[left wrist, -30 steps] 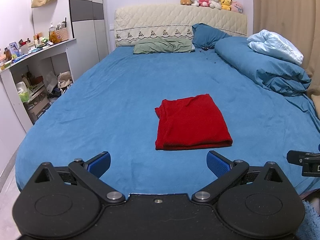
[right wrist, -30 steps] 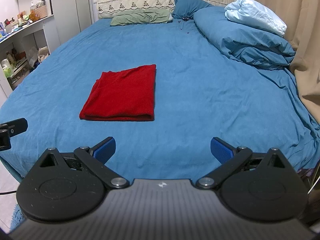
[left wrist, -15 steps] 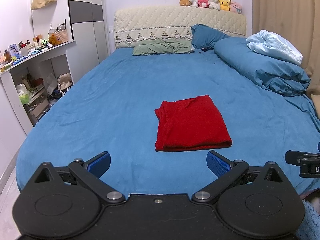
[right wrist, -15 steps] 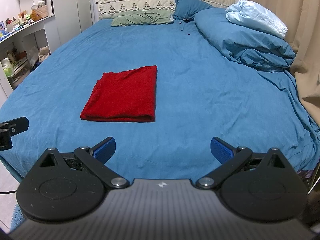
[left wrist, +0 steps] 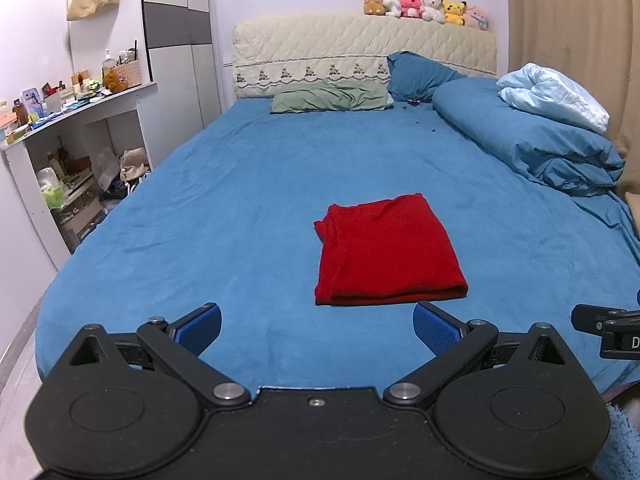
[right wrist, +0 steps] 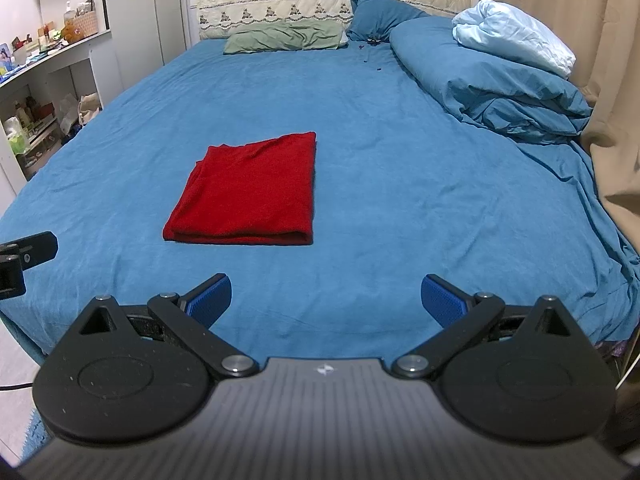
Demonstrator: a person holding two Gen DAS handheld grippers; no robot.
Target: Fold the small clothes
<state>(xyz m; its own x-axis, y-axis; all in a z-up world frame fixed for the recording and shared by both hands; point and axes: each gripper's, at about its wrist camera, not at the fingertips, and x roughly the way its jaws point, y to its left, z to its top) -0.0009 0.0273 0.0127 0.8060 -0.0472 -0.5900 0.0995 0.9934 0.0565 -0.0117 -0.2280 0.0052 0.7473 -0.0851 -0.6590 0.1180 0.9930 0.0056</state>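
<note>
A red garment [left wrist: 386, 252] lies folded into a flat rectangle on the blue bed sheet [left wrist: 248, 184], near the bed's foot. It also shows in the right wrist view [right wrist: 250, 192], left of centre. My left gripper [left wrist: 317, 326] is open and empty, held near the foot of the bed, short of the garment's near edge. My right gripper [right wrist: 326, 298] is open and empty, to the right of the garment and nearer the foot of the bed. Each gripper's edge shows in the other's view: the right gripper [left wrist: 608, 330] and the left gripper [right wrist: 24, 252].
A rolled blue duvet [left wrist: 532, 140] with a pale blue blanket [left wrist: 552, 96] lies along the bed's right side. Green [left wrist: 332, 98] and blue [left wrist: 420, 76] pillows sit by the headboard. A cluttered white shelf unit [left wrist: 72, 132] stands left; beige curtains [right wrist: 592, 40] hang right.
Both views have drifted slightly; the garment sits a little lower in the frames. Both grippers stay open and empty. The garment has not moved on the bed.
</note>
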